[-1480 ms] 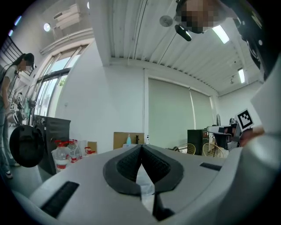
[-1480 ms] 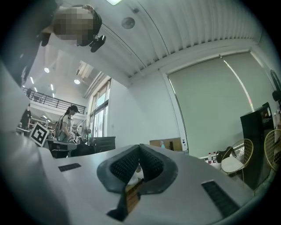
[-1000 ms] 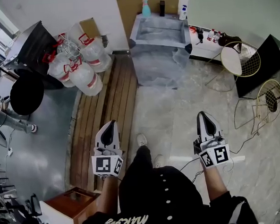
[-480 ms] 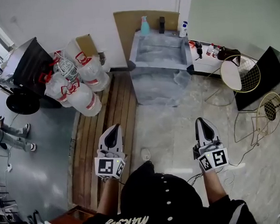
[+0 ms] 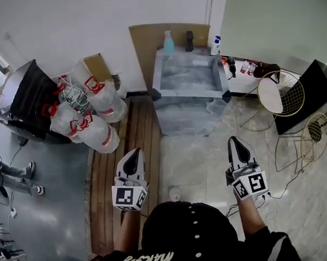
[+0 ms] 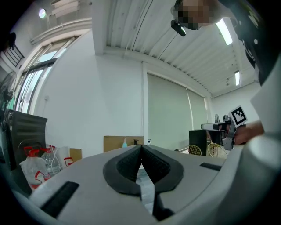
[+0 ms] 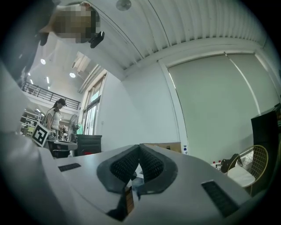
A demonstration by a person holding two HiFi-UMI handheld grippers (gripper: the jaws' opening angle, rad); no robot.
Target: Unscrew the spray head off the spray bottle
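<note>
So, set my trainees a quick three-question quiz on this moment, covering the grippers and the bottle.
1. True or false: the left gripper holds the teal bottle.
2. The fingers of the right gripper are: A open; B shut and empty; C shut on a bottle.
3. Fill in: the teal bottle stands at the table's ____ edge, seen from the person.
Key: 1 false; 2 B; 3 far.

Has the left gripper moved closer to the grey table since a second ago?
Yes: the left gripper moved forward along the wooden planks, nearer the grey table.
</note>
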